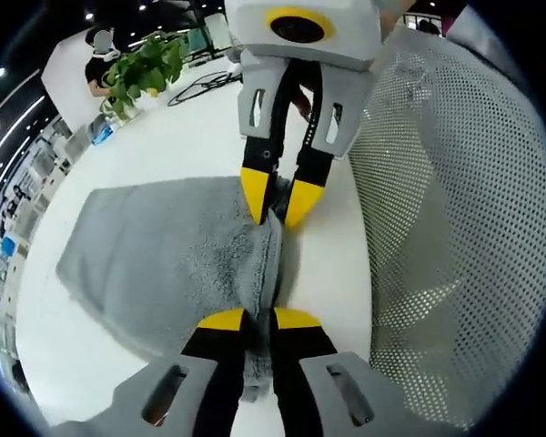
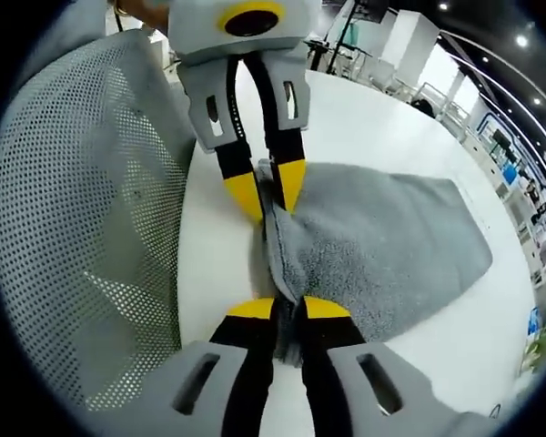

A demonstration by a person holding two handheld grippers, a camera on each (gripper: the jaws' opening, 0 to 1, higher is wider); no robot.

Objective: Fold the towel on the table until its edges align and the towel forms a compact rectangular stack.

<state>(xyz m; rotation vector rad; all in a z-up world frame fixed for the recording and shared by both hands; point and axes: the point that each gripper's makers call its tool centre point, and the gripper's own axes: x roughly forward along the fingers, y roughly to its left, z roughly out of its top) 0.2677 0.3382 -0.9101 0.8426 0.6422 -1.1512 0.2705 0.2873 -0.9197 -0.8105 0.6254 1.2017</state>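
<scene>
Pinching one edge of the grey towel (image 1: 177,259) between them, both grippers face each other along the near side of the white table (image 1: 177,137). In the left gripper view the left gripper (image 1: 258,319) has its yellow-tipped jaws nearly closed with a ridge of towel edge between them; at the far end of that same edge the right gripper (image 1: 280,205) comes in from the top, jaws closed to a narrow vee on the cloth. The right gripper view shows the mirror of this: the right gripper (image 2: 287,308) clamped on the edge, the left gripper (image 2: 267,193) holding the other end.

The towel lies mostly flat on the table, spreading away from the held edge — its free corners are well out toward the middle of the table, and the held edge is bunched into a raised seam between the two claws. A mesh chair back (image 1: 446,209) stands just beside the table on the side of the held edge; a potted plant (image 1: 146,66) sits far across it.

The step in hand looks like carrying this edge over onto the opposite one. To do it well, keep both grips level and the edge taut between them, lift just enough to clear the pile, and travel together — a lagging hand would skew the fold. Lay the edge down on the far edge before letting go.
</scene>
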